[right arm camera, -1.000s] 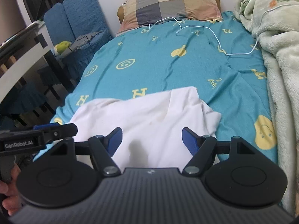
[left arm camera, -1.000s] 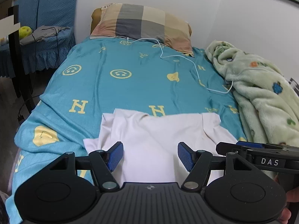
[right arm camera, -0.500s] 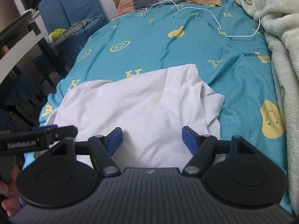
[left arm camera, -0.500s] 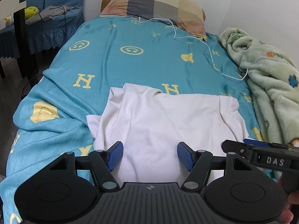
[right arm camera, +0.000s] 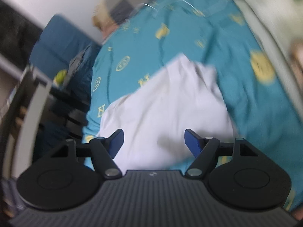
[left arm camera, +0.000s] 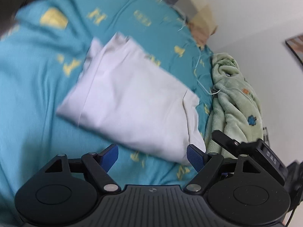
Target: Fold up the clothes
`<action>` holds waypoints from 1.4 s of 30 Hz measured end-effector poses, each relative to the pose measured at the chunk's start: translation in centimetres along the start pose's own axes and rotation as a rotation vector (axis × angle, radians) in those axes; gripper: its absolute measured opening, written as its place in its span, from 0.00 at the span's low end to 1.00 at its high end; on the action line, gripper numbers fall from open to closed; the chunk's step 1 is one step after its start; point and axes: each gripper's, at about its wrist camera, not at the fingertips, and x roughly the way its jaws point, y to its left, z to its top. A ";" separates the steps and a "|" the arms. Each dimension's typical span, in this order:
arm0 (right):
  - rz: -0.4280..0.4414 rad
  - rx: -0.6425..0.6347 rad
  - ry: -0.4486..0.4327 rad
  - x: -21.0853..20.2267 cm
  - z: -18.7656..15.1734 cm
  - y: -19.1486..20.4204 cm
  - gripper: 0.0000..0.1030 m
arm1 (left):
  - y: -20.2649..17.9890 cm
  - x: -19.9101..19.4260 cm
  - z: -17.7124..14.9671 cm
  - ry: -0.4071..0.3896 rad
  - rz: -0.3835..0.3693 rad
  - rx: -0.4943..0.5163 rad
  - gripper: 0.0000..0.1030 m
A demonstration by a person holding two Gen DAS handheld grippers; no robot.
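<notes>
Lying flat on the bed [left arm camera: 28, 113], the white garment [left arm camera: 132, 98] is approached by the opening left gripper [left arm camera: 152, 156] and open right gripper [right arm camera: 154, 141], both empty.

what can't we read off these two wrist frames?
- Near hem of the white cotton garment: right wrist view, hidden behind the right tool body.
- Checked pillow: left wrist view, motion-blurred and cut off by the top edge.
- Thin white cable: left wrist view, too thin to trace; its end disappears into the green fleece blanket.
- Prints on the teal patterned bedsheet: smeared by blur.
</notes>
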 end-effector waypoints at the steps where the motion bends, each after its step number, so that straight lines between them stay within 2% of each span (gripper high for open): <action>1: 0.024 0.053 0.016 -0.1 -0.5 -0.5 0.72 | 0.7 0.6 0.0 0.025 0.000 -0.039 0.80; 4: 0.073 0.159 0.054 0.1 -1.6 -1.5 0.72 | 2.5 2.8 0.3 0.079 -0.013 -0.157 0.79; 7: 0.116 0.194 0.067 0.5 -1.8 -1.8 0.72 | 4.0 3.9 0.7 0.046 -0.085 -0.293 0.79; 10: 0.160 0.220 0.075 1.2 -1.7 -2.3 0.72 | 4.9 4.2 1.1 -0.011 -0.135 -0.370 0.78; 12: 0.191 0.262 0.102 2.0 -1.8 -3.1 0.72 | 5.5 4.3 1.2 -0.051 -0.146 -0.421 0.71; 13: 0.208 0.286 0.117 2.4 -1.9 -3.5 0.72 | 5.8 4.3 1.3 -0.065 -0.151 -0.442 0.63; 14: 0.218 0.307 0.130 2.8 -2.0 -3.8 0.72 | 5.8 4.3 1.5 -0.070 -0.149 -0.434 0.51; 17: 0.253 0.371 0.165 3.5 -2.5 -4.3 0.72 | 5.4 3.9 1.6 -0.092 -0.152 -0.401 0.36; 20: 0.309 0.434 0.195 4.0 -3.1 -4.3 0.72 | 4.6 3.4 1.7 -0.127 -0.186 -0.370 0.26; 23: 0.356 0.484 0.214 4.9 -3.5 -4.0 0.72 | 3.8 2.8 1.9 -0.159 -0.260 -0.346 0.21; 27: 0.379 0.602 0.184 7.1 -2.8 -4.7 0.72 | 3.2 2.6 2.5 -0.182 -0.356 -0.353 0.19; 33: 0.285 0.705 0.027 8.2 -1.0 -7.2 0.71 | 3.7 3.4 2.9 -0.173 -0.377 -0.373 0.19; 37: 0.251 0.691 -0.015 8.1 -0.8 -7.7 0.57 | 4.0 4.3 2.7 -0.166 -0.358 -0.394 0.20; 39: 0.237 0.662 -0.026 7.9 -0.8 -7.5 0.47 | 4.0 4.7 2.5 -0.161 -0.340 -0.395 0.25; 42: 0.226 0.632 -0.038 7.7 -0.9 -7.2 0.36 | 4.0 5.6 2.4 -0.138 -0.316 -0.402 0.43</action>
